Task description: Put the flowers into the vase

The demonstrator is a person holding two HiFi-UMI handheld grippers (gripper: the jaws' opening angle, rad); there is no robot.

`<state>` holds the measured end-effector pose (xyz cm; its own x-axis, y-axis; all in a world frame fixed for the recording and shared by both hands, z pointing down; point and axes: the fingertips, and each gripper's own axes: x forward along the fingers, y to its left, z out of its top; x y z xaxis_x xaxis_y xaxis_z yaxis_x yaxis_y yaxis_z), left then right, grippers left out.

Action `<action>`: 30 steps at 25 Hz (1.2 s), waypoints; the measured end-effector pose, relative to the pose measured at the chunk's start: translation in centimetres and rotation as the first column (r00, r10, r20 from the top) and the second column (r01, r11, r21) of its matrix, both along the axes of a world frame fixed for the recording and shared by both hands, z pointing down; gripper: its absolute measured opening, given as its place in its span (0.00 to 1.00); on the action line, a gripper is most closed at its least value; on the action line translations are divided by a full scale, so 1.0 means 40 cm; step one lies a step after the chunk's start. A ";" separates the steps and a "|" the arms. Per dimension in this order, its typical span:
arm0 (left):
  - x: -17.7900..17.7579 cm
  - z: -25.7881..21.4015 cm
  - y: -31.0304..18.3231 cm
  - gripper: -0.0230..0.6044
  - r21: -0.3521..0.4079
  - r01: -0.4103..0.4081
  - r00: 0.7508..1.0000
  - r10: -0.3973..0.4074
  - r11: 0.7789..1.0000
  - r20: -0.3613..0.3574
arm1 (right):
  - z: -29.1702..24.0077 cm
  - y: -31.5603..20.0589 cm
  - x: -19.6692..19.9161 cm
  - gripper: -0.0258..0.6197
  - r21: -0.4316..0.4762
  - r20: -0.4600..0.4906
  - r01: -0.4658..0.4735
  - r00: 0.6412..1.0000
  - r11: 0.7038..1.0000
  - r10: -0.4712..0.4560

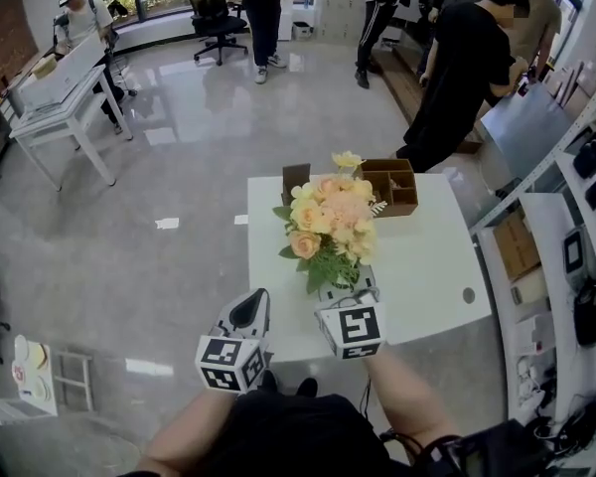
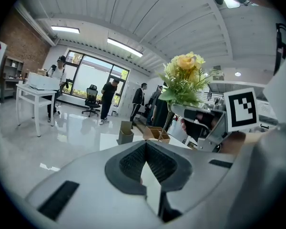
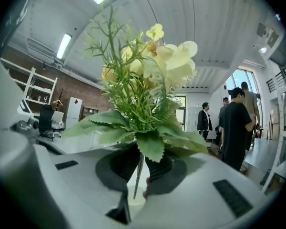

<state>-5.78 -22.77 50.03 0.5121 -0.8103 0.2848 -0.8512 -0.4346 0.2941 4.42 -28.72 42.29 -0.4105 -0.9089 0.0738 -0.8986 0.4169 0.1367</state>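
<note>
A brown box with little rooms sits at the table's far edge. People stand behind it. A black chair is far off.

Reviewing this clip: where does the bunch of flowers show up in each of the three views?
Head view: flowers at centre, over the white table.
Left gripper view: flowers right of centre, upper half.
Right gripper view: flowers fill the centre, stem clamped in the right gripper's jaws.
Shared landmark: the person in black, upper right in the head view and at the right in the right gripper view.
</note>
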 end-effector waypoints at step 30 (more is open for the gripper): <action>-0.018 0.011 -0.015 0.04 -0.010 0.013 1.000 -0.013 1.000 -0.002 | 0.303 -0.035 -0.011 0.10 -0.440 -0.076 0.033 0.994 0.898 -0.074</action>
